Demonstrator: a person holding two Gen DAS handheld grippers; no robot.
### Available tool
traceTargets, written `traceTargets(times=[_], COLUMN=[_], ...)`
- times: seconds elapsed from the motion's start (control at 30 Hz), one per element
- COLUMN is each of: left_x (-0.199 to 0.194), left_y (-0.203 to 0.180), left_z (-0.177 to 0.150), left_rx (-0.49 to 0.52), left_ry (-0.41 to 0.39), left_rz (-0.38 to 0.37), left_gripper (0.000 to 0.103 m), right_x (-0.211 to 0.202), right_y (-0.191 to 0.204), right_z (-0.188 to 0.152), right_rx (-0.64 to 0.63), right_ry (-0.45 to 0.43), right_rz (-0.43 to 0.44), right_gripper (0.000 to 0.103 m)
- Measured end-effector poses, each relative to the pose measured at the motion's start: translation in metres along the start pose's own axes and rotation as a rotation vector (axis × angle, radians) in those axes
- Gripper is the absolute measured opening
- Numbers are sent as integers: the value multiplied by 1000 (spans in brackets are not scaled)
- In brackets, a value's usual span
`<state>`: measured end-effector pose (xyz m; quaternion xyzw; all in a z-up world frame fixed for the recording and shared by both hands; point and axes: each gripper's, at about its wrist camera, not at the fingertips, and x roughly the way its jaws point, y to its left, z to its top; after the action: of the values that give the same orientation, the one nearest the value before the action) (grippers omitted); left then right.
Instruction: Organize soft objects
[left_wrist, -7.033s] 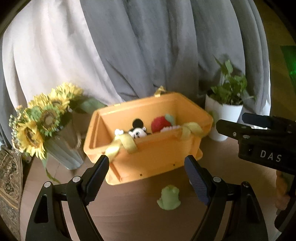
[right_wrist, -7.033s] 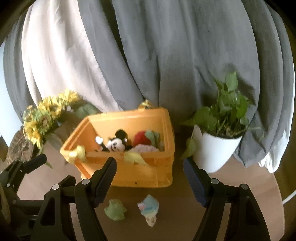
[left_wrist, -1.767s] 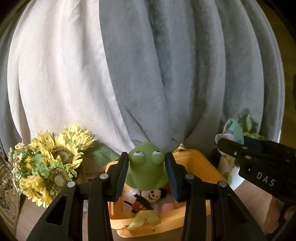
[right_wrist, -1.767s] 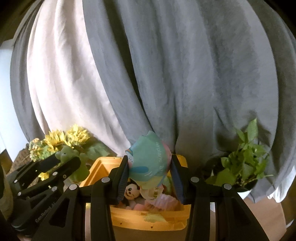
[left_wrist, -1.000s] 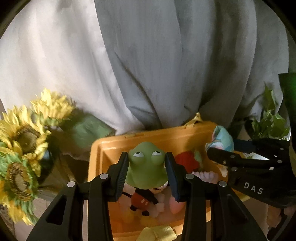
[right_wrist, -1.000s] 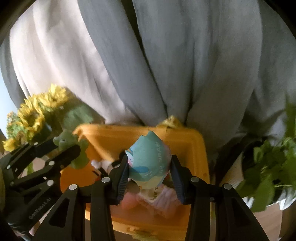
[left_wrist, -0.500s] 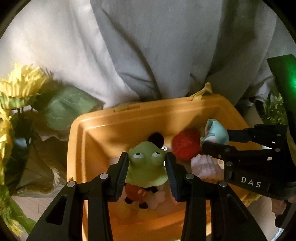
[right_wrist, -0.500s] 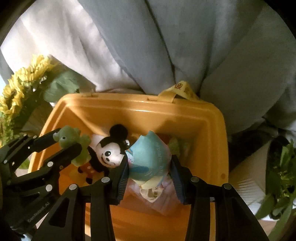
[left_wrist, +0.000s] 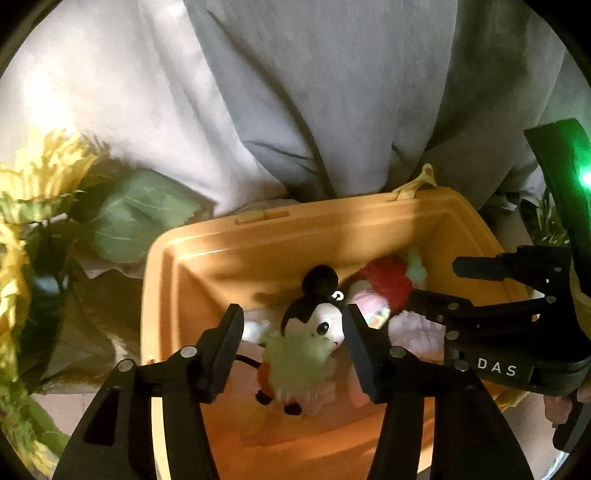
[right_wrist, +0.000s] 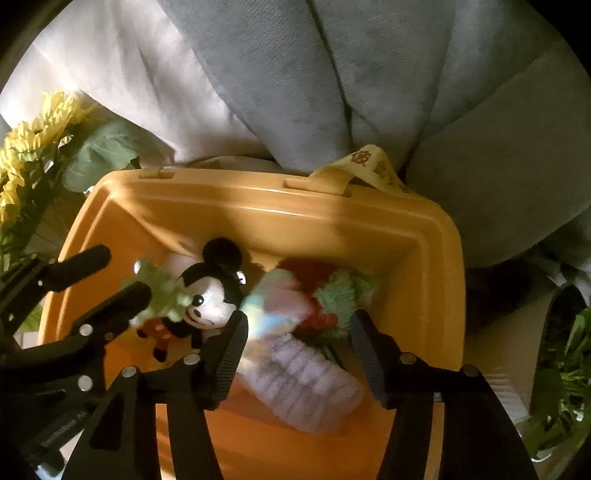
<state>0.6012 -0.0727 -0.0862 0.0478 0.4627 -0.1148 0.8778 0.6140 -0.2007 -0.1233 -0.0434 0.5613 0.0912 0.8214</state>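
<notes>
Both grippers hang open over the orange bin (left_wrist: 258, 236) (right_wrist: 258, 206). My left gripper (left_wrist: 291, 332) has its jaws apart, and the green frog toy (left_wrist: 299, 363) is a blur between and below them, over the Mickey plush (left_wrist: 321, 321). My right gripper (right_wrist: 295, 339) is open too, and the blue-and-pink toy (right_wrist: 273, 310) is a blur just below its jaws, above a red plush (right_wrist: 310, 273) and a lilac plush (right_wrist: 306, 380). The frog toy also shows in the right wrist view (right_wrist: 162, 291), beside the left gripper's fingers (right_wrist: 122, 302).
Sunflowers (left_wrist: 33, 192) (right_wrist: 33, 133) stand left of the bin. A potted plant (right_wrist: 561, 369) stands to its right. Grey and white curtains (left_wrist: 295, 92) hang close behind. The bin's yellow strap (right_wrist: 373, 166) hangs over its back rim.
Both grippers have opened over the bin. The frog toy and the blue-and-pink toy have left the jaws and are dropping into the bin, blurred by motion.
</notes>
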Motion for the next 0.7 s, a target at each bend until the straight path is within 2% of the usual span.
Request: traceTargets(times=[0.27, 0.37, 0.4, 0.47, 0.53, 0.7], left_x=[-49, -69, -78, -94, -112, -152], left_y=[2, 2, 1, 1, 1, 6], left_z=[-22, -31, -36, -44, -55, -84], left_rx=[-25, -31, -31, -34, -35, -46], left_ry=[-83, -121, -135, -172, -218, -277], left_rz=[100, 151, 165, 198, 240, 233], left_gripper=[61, 69, 70, 80, 83, 90], right_x=[-46, -68, -74, -87, -101, -137], right_y=[7, 16, 18, 22, 25, 40], right_z=[-29, -43, -46, -55, -65, -98], right_rx=[0, -9, -11, -2, 14, 42], right_ry=[-118, -173, -191, -219, -253, -350], right_rz=[-47, -87, -93, -100, -117, -163], right_gripper=[60, 70, 72, 73, 76, 82])
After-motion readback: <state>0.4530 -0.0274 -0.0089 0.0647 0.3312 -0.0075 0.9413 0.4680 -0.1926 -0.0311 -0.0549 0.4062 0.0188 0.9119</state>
